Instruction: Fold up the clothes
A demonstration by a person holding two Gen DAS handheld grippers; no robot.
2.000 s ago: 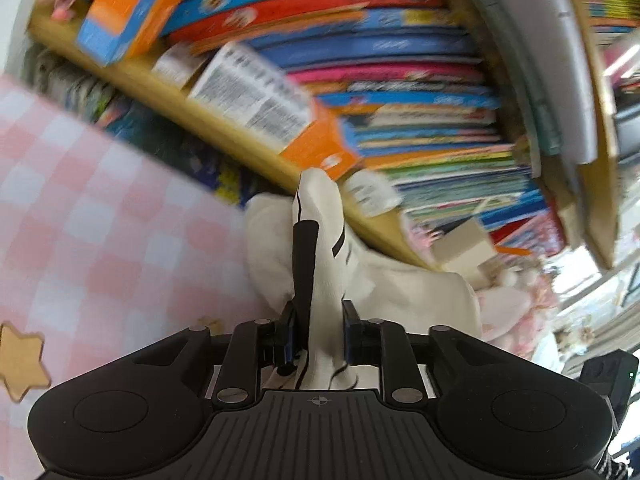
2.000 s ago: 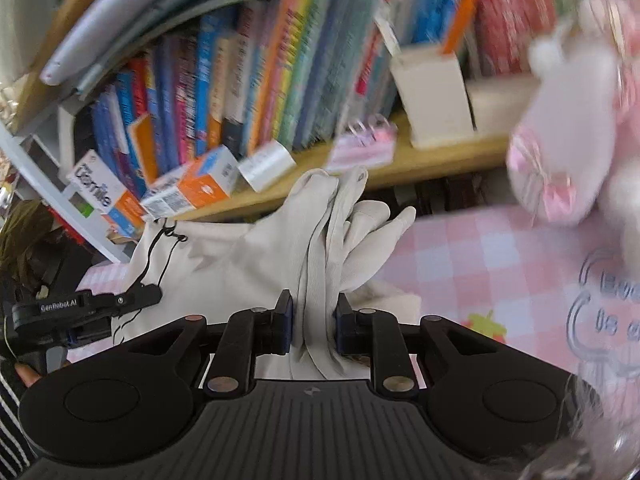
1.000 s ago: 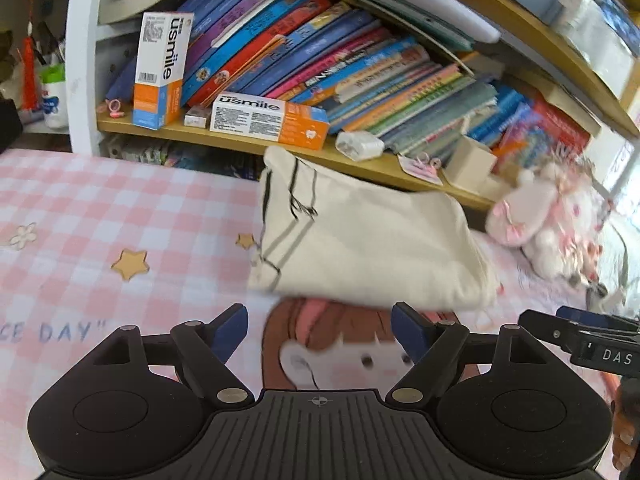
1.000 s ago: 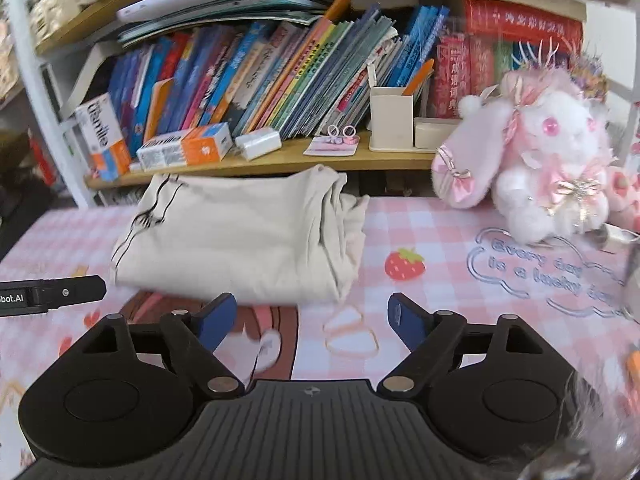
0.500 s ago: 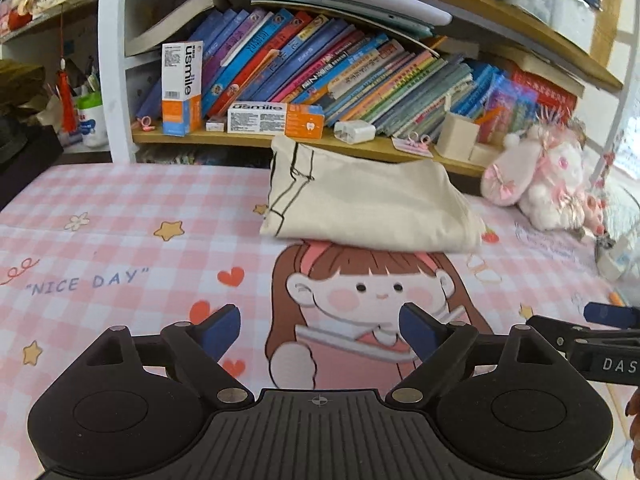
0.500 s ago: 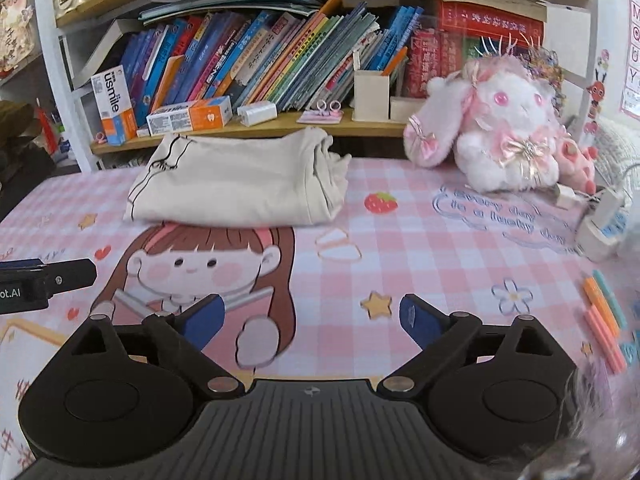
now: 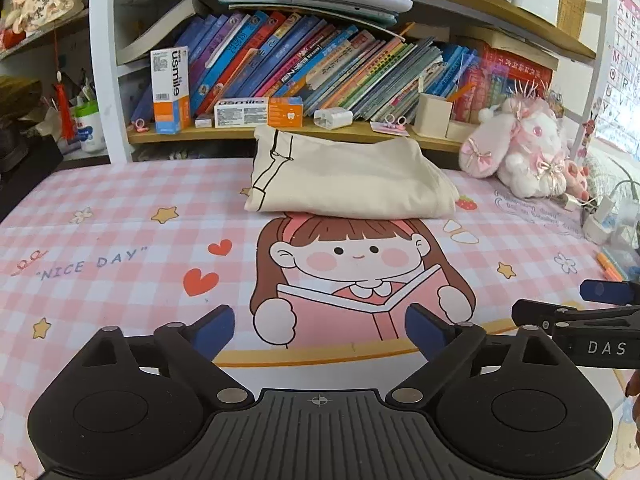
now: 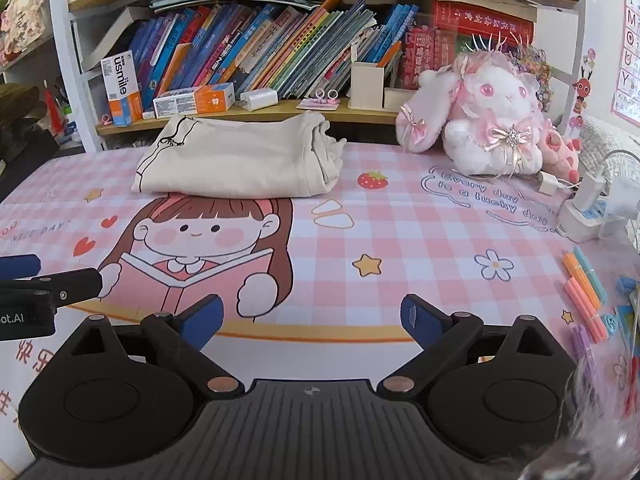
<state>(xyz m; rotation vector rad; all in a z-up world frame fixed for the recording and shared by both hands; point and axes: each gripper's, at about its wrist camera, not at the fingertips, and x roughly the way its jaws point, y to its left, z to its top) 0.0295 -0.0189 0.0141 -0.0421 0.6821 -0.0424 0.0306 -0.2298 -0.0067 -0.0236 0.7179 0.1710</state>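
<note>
A: Left gripper [image 7: 320,330] jaw condition?

B: Jaws spread wide and have just been opening. Nothing sits between them; only the pink checked mat [image 7: 120,216] on the counter shows in the gap.

A: Right gripper [image 8: 312,318]?

B: Same condition. Jaws spread wide, nothing held or touched.

A: Location of the garment?

B: The folded cream garment [image 7: 352,178] lies flat at the far edge of the mat, against the lower shelf [image 7: 208,133], well apart from both grippers. The plush rabbit [image 8: 488,120] sits to its right.
</note>
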